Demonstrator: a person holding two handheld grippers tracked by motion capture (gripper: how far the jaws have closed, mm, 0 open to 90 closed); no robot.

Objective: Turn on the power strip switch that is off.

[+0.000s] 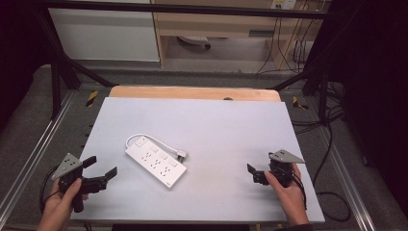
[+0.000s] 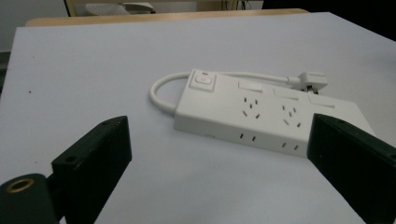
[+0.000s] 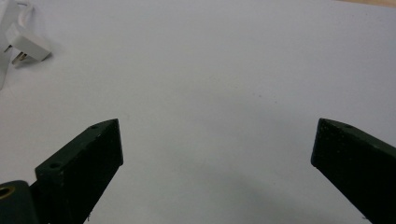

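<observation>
White plastic power strip [image 1: 156, 166] with coiled cord, centre-left on pale grey desk [image 1: 231, 125] | left gripper [image 1: 102, 171] lower left, jaws wide, empty | right gripper [image 1: 252, 174] lower right, jaws wide, empty

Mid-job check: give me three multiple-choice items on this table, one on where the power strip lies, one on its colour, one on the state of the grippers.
1. Where does the power strip lie on the table?
A. nearer the left gripper
B. nearer the right gripper
C. at the far edge

2. What colour is the strip?
A. black
B. white
C. red

3. How do the grippers stand?
A. both shut
B. left shut on the plug
C. both open, holding nothing

Answers:
1. A: in the high view the strip lies just beyond the left gripper, while the right gripper is well apart from it.
2. B: its body, cord and plug are all white.
3. C: in each gripper view the jaws stand wide apart with bare table between them.
</observation>
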